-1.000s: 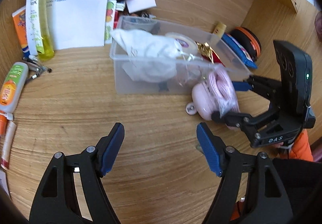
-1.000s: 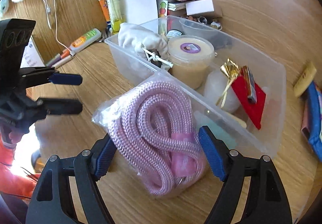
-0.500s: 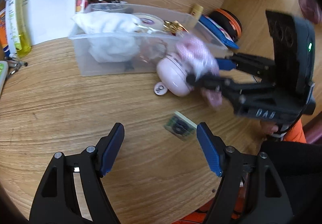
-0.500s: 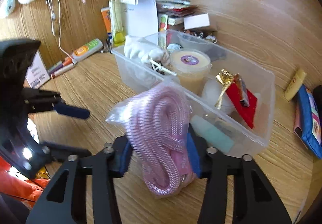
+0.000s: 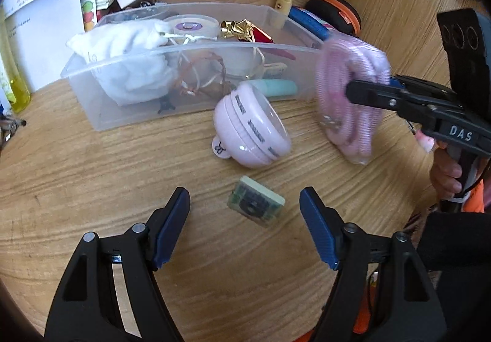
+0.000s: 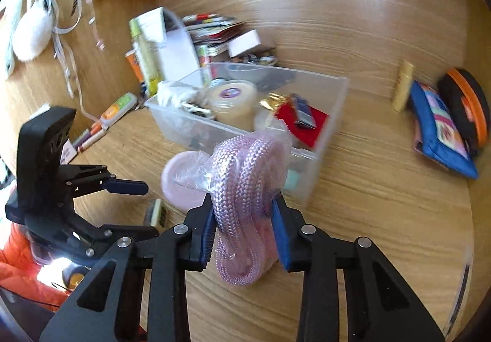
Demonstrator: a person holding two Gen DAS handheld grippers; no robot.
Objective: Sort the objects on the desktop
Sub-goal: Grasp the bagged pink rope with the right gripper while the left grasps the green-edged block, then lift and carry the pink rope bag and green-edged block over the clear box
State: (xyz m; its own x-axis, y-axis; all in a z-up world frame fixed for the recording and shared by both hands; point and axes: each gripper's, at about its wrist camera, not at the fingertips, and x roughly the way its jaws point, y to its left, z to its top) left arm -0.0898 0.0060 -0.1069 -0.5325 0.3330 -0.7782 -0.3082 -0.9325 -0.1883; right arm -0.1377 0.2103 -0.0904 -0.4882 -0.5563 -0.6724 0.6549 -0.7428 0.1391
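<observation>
Here the right gripper [image 6: 244,227], its jaws having just closed, clamps the bagged pink rope [image 6: 245,188] between its blue pads, while the left gripper [image 5: 245,219] stands spread and empty, a small green block [image 5: 256,205] on the desk between its fingertips.

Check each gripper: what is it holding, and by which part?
The right gripper, jaws just closed, pinches the bagged pink rope across the middle of its coil, lifted off the desk. The left gripper is open and holds nothing.
</observation>
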